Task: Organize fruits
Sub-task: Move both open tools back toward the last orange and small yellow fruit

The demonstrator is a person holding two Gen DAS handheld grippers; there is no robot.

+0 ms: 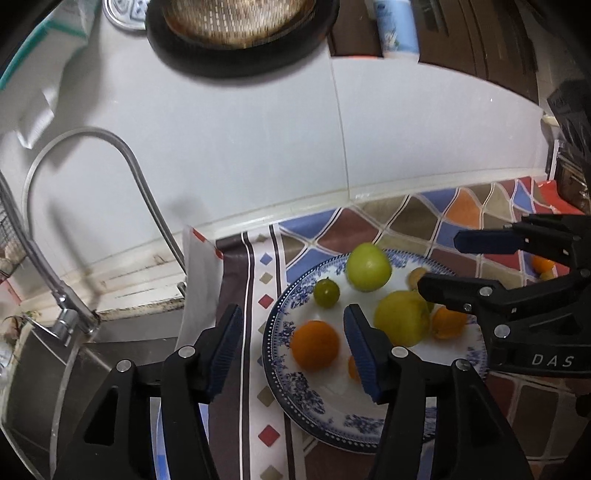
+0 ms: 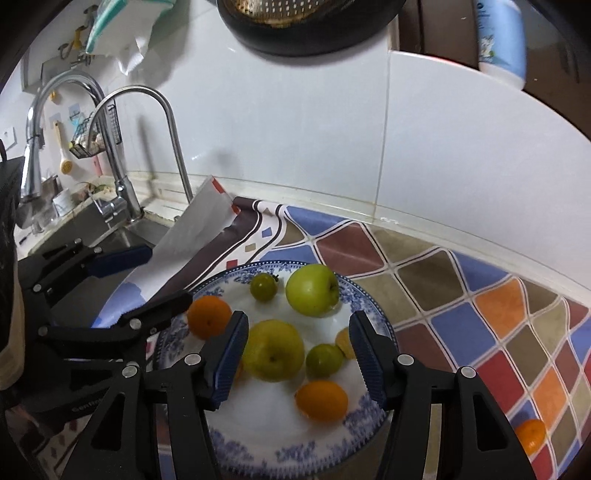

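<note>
We see the left gripper (image 1: 293, 345) and the right gripper (image 2: 297, 356) built alike: matte black angular arms with silver round screws, and ribbed dark blue pads (image 1: 360, 354) (white "DAS" lettering marks the right gripper's body).

You are in a home kitchen. You can see a curved chrome faucet (image 2: 147, 147) above a steel sink (image 2: 122, 232), white glossy wall tiles (image 2: 277, 140), and a colourful diamond-pattern counter cover (image 2: 480, 314). A round metal colander (image 1: 236, 18) hangs higher up.
</note>
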